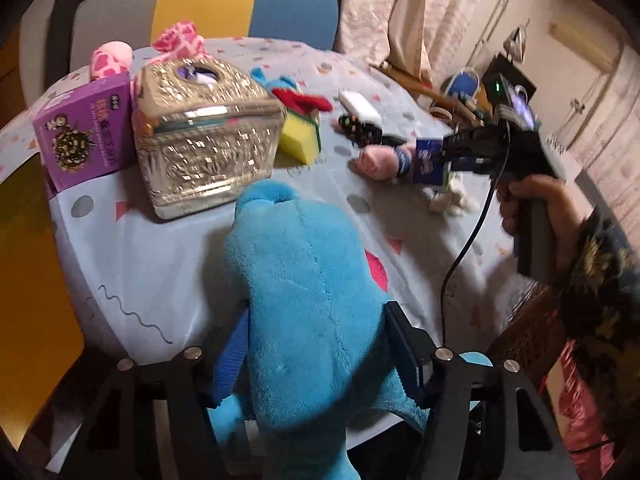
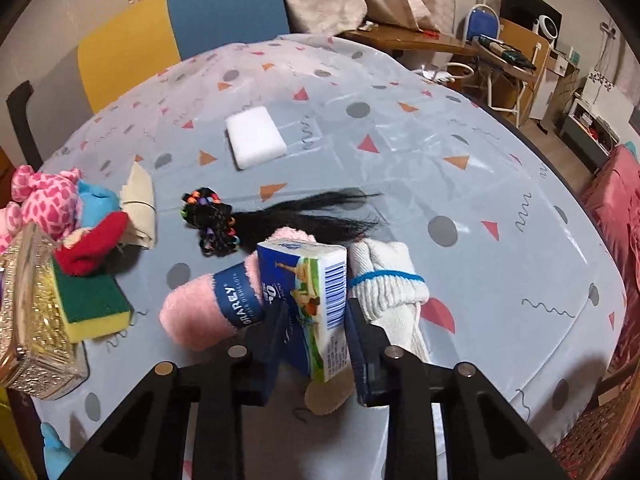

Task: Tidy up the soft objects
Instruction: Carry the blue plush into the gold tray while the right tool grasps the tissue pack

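A large blue plush toy [image 1: 312, 288] fills the lower middle of the left wrist view, and my left gripper [image 1: 320, 344] is shut on its body, one finger on each side. My right gripper [image 2: 316, 320] is shut on a small blue and white tissue pack [image 2: 316, 296] with a barcode, tilted just above the table. In the left wrist view the right gripper [image 1: 444, 156] shows at the right with the tissue pack [image 1: 428, 156] in it. A pink rolled sock [image 2: 200, 312] with a blue band lies left of the pack, a white knitted bundle [image 2: 384, 280] right of it.
On the patterned tablecloth [image 2: 400, 140] lie a white sponge [image 2: 256, 136], a black hairpiece [image 2: 216, 220] with coloured bands, a green and yellow sponge [image 2: 92, 304], a cream cloth [image 2: 140, 208], a pink spotted plush [image 2: 44, 200], and a red and blue plush [image 2: 96, 240]. A gold box [image 1: 208, 136] and a purple carton [image 1: 84, 132] stand at the left.
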A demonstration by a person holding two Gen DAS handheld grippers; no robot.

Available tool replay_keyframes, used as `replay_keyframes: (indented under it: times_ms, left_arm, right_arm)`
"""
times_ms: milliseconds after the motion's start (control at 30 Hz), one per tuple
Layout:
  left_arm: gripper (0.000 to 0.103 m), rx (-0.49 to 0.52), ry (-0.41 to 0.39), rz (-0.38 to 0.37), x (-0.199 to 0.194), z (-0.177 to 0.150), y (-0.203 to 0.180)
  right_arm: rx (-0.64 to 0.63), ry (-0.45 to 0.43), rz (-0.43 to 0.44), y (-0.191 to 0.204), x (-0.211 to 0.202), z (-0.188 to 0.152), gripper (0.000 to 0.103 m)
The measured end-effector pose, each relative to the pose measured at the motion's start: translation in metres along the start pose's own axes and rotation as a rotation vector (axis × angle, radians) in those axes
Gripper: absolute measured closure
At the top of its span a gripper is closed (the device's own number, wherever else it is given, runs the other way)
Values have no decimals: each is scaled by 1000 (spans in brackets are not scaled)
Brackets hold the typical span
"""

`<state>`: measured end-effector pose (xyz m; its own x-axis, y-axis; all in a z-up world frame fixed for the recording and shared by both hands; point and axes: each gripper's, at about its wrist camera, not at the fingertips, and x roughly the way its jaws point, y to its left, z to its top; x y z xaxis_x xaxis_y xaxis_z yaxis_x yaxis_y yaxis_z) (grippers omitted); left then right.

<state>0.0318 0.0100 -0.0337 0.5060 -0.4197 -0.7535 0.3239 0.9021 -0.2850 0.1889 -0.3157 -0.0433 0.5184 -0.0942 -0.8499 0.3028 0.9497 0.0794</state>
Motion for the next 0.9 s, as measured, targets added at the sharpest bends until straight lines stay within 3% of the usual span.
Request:
replay_keyframes:
  times_ms: [133, 200, 367, 500, 633, 733, 900]
  left_arm:
    - [38, -59, -84, -74, -33, 10, 6]
    - [38, -75, -129, -67, -50, 15, 10]
    - [37, -138, -227, -2, -97, 20, 35]
    - [37, -238, -289, 138, -134, 20, 76]
    - [37, -360, -279, 298, -147, 16, 127]
    - [37, -461, -242, 346, -138, 15, 168]
    - [36, -432, -177, 388, -99, 28, 202]
  right_arm:
    - [9, -4, 54, -1, -2, 0, 78]
    - [1, -3, 60, 1, -2, -1, 78]
    - [-3, -9, 74, 1, -4, -1, 79]
    - [-10, -33, 94, 3, -10, -2, 79]
    - [-35, -60, 106, 8, -16, -2, 80]
    - [-49, -76, 121, 12, -19, -2, 81]
    - [-84, -79, 116, 18, -19, -3, 82]
